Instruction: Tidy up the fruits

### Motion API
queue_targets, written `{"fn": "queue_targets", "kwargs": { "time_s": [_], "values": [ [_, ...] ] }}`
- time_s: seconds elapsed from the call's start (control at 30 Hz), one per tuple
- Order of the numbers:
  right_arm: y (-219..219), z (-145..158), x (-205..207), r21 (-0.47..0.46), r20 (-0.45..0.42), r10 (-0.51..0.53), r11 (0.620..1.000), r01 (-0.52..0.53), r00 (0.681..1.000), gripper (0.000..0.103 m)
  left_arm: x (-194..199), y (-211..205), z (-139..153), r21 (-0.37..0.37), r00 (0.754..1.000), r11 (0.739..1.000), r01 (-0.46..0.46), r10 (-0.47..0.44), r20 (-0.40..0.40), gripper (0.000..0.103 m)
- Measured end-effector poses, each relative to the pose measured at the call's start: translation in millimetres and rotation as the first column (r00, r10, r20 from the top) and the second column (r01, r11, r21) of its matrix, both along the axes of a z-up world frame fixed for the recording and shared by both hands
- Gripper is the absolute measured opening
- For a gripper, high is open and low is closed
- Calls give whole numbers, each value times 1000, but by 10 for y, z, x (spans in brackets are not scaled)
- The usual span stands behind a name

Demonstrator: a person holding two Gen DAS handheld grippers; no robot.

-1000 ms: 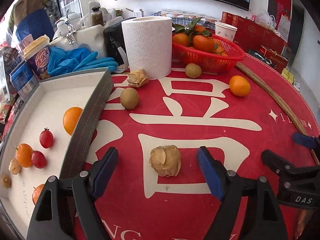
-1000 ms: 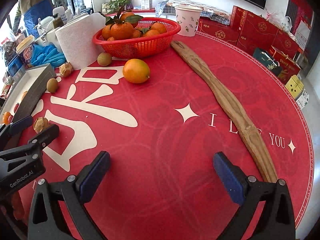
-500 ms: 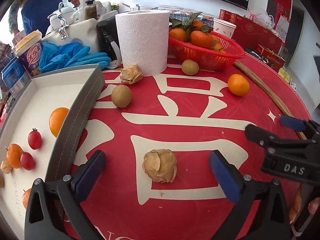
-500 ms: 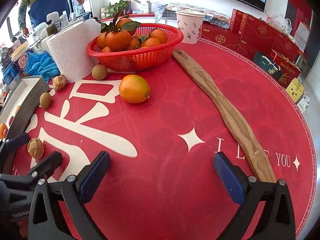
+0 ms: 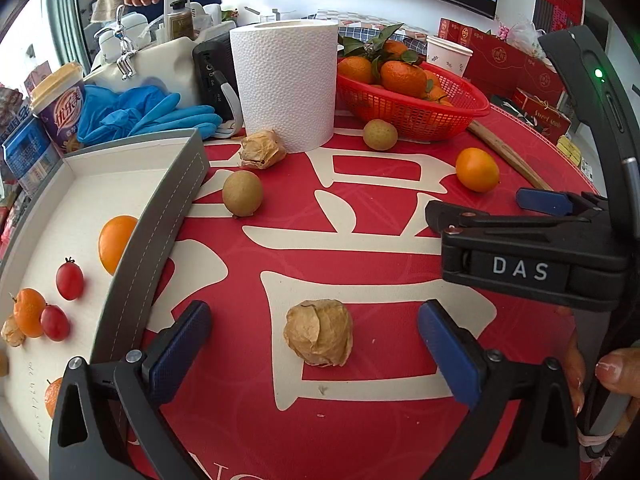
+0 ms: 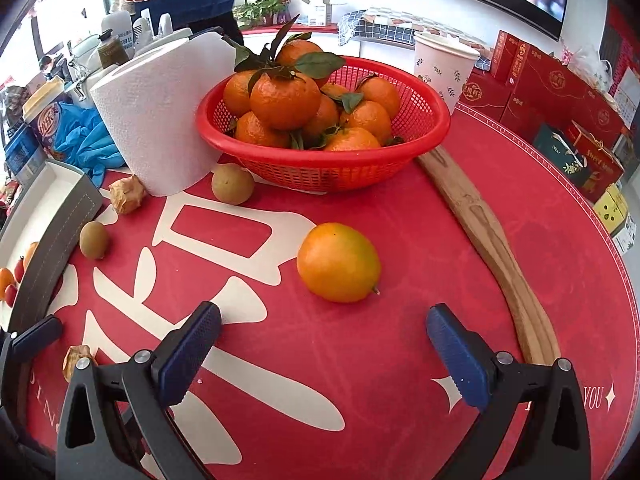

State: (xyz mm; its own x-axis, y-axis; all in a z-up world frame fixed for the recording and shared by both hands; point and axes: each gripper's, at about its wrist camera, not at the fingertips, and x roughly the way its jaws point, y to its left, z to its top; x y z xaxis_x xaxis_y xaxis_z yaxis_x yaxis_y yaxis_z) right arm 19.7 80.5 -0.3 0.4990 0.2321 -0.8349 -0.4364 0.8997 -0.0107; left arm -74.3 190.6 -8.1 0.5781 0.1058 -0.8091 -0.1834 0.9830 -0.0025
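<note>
The left tool (image 5: 314, 354) tilts steeply down at the table (image 5: 380, 240), released, its jaws just spread wide around a husked fruit (image 5: 319, 333) lying untouched between them; the right tool (image 6: 323, 350), likewise tilted and released, hangs just short of an orange (image 6: 338, 262).

Red round table (image 6: 360, 380) bears basket (image 6: 320, 168), tray (image 5: 176, 216), paper roll (image 5: 286, 80), loose fruit.

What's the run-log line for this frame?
left tool: open, husked fruit between pads, untouched | right tool: open, empty, facing loose orange | tray: partly filled
</note>
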Motion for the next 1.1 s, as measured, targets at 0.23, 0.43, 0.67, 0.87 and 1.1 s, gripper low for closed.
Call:
{"fn": "queue_targets", "kwargs": {
  "time_s": [0.23, 0.43, 0.67, 0.87, 1.1],
  "values": [
    [16, 6, -18, 6, 14, 0, 1000, 0, 1000, 103, 1, 0, -1, 0, 1000, 1000, 0, 0, 0, 103],
    [-13, 8, -63, 9, 18, 1, 1000, -1, 1000, 103, 2, 0, -1, 0, 1000, 1000, 0, 0, 0, 103],
    [-26, 10, -71, 10, 19, 1, 1000, -1, 1000, 103, 0, -1, 0, 0, 1000, 1000, 0, 0, 0, 103],
    [-23, 11, -69, 11, 19, 1, 1000, -2, 1000, 103, 1, -2, 1, 1, 1000, 1000, 0, 0, 0, 103],
    [-22, 11, -69, 11, 20, 1, 1000, -2, 1000, 103, 1, -2, 1, 1, 1000, 1000, -1, 1, 0, 103]
  ]
}}
